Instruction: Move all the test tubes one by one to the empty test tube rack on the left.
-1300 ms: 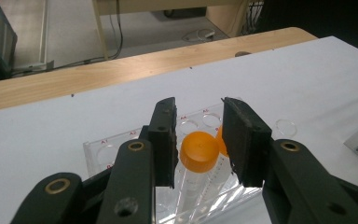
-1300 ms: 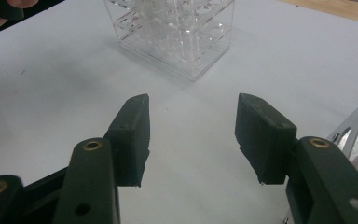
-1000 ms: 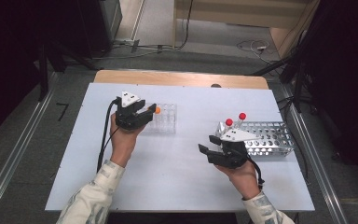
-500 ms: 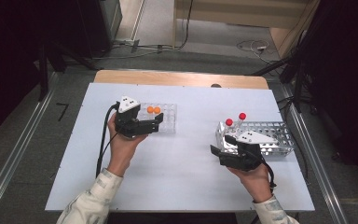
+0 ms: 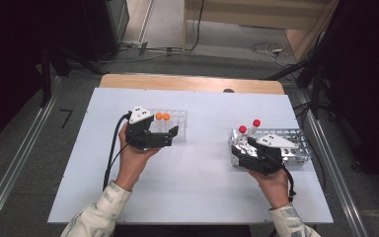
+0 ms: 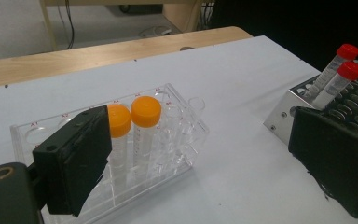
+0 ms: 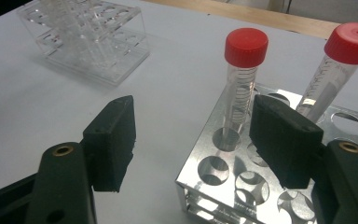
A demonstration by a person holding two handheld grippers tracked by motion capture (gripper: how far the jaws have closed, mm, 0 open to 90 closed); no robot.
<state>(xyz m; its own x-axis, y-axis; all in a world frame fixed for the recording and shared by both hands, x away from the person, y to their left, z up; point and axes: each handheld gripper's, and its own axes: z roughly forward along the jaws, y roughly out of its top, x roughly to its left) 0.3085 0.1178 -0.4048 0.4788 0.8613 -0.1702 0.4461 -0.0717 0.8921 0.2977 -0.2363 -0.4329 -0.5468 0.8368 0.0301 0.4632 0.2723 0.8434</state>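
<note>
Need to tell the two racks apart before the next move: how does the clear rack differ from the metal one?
The clear plastic rack is see-through and holds two orange-capped tubes; the metal rack is shiny, perforated sheet and holds two red-capped tubes. The orange-capped tubes stand upright side by side; of the red-capped ones, at least one leans. Both racks sit on the white table, with most holes unfilled.
</note>
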